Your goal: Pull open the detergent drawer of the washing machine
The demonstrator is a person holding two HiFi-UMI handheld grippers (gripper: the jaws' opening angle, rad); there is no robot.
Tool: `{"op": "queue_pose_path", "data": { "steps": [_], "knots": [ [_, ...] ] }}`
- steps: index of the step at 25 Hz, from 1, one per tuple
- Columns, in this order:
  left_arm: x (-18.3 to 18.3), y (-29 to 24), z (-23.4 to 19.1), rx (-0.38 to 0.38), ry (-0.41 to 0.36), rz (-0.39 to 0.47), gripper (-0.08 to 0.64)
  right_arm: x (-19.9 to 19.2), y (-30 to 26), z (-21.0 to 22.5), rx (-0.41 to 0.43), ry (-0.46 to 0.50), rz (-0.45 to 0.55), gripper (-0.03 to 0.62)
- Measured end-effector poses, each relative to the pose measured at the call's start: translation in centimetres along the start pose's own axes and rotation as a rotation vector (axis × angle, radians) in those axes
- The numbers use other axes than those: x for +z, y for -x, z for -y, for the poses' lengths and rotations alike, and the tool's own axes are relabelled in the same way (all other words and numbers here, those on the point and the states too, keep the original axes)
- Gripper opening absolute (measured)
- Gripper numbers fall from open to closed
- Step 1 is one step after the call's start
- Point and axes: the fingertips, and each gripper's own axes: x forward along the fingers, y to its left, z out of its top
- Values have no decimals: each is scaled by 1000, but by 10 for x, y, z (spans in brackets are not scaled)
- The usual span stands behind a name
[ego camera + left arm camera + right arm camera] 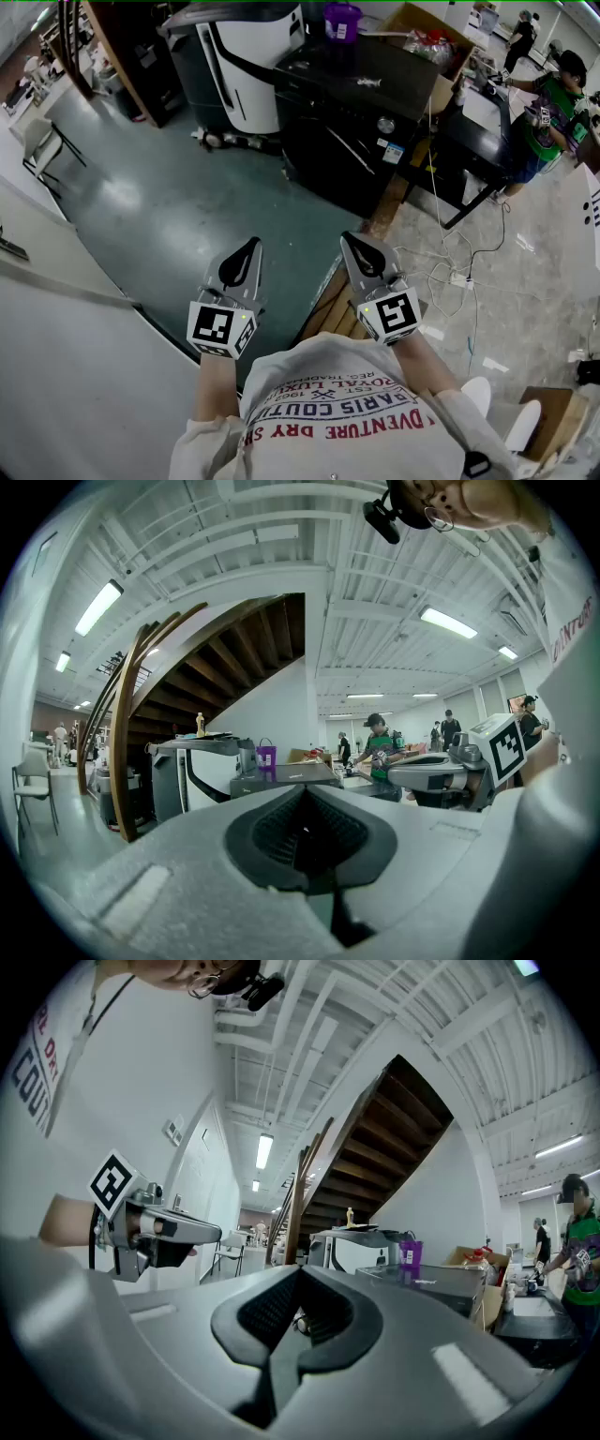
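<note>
Left gripper (247, 251) and right gripper (352, 244) held level, pointing 12 o'clock; both jaws pressed together, nothing in 'em; smooth grey shells, ribbed black pads (279, 832).

- Floor (178, 216): green-grey painted surface from my 9 to 12 o'clock. A paler speckled section (525, 281) runs from 1 to 3 o'clock.
- 12 o'clock: black unit (352, 131) stands on the floor, with a purple bucket (341, 21) on its top.
- 11 o'clock: white-and-grey machine (248, 56), just beside the black unit.
- 10 o'clock: chair (42, 141), well apart.
- 2 o'clock: white cables (457, 277) lie loose on the speckled section.
- Directly ahead of me: wooden boards (330, 309) along the seam.
</note>
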Motion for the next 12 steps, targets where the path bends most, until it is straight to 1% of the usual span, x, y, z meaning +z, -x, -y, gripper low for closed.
{"op": "queue_pose_path", "data": {
  "steps": [12],
  "knots": [
    [-11, -34, 6, -9, 5, -11, 3, -12, -12, 28, 10, 2, 3, 0]
  ]
}}
